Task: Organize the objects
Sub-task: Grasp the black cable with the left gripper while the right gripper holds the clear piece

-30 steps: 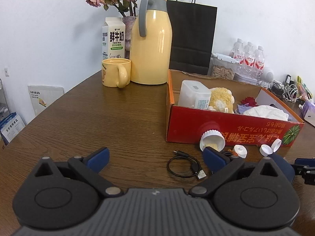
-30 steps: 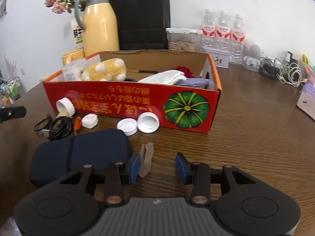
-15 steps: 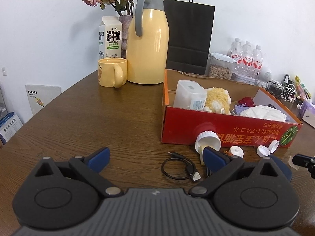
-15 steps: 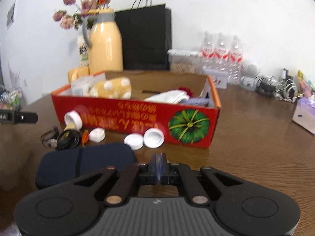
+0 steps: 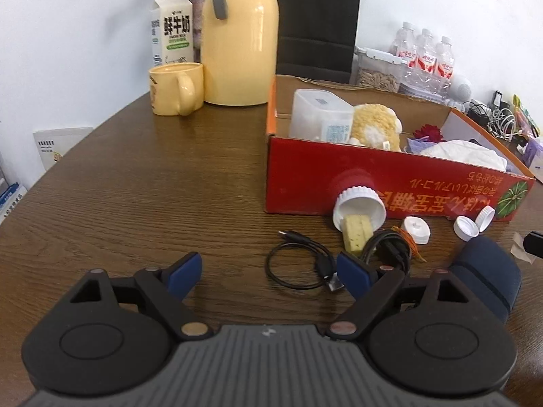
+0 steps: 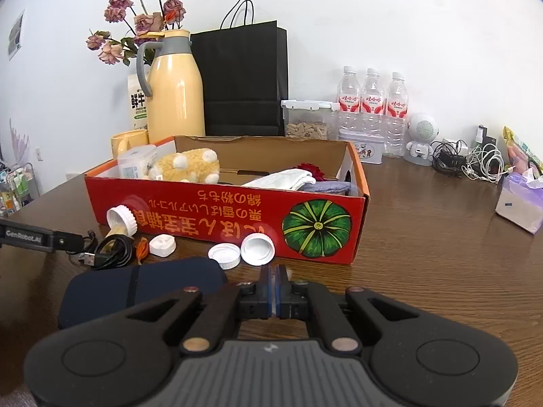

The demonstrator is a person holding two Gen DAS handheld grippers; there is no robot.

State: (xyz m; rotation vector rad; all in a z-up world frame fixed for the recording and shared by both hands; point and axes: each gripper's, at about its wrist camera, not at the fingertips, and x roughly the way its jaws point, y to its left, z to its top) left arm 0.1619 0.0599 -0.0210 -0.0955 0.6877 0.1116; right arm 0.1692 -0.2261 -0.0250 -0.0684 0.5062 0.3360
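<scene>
My left gripper [image 5: 268, 271] hangs low over the brown table [image 5: 152, 203], its jaws wide and closing, with nothing pressed between the blue pads. A thin black cable loop [image 5: 295, 264] lies just ahead, close to the right-hand finger. Behind it a tipped white jar [image 5: 359, 203] holding a yellow sponge leans on the red cardboard box [image 5: 390, 183]. My right gripper [image 6: 273, 278] is shut on a small clear plastic scrap [image 6: 289, 273], in front of the red cardboard box [image 6: 224, 217]. A navy pouch [image 6: 142, 288] lies to its left.
Several white caps [image 6: 237, 251] and a thicker black cable bundle [image 6: 112, 251] lie along the box front. The box holds a plush toy [image 6: 186, 166], a white container and cloths. Behind stand a yellow jug [image 5: 237, 40], a mug [image 5: 173, 88], a milk carton and water bottles [image 6: 371, 101].
The right gripper's jaws shut on the clear scrap and its view tilted upward. The left gripper moved forward and lower toward the cable loop, its jaws narrowing a little.
</scene>
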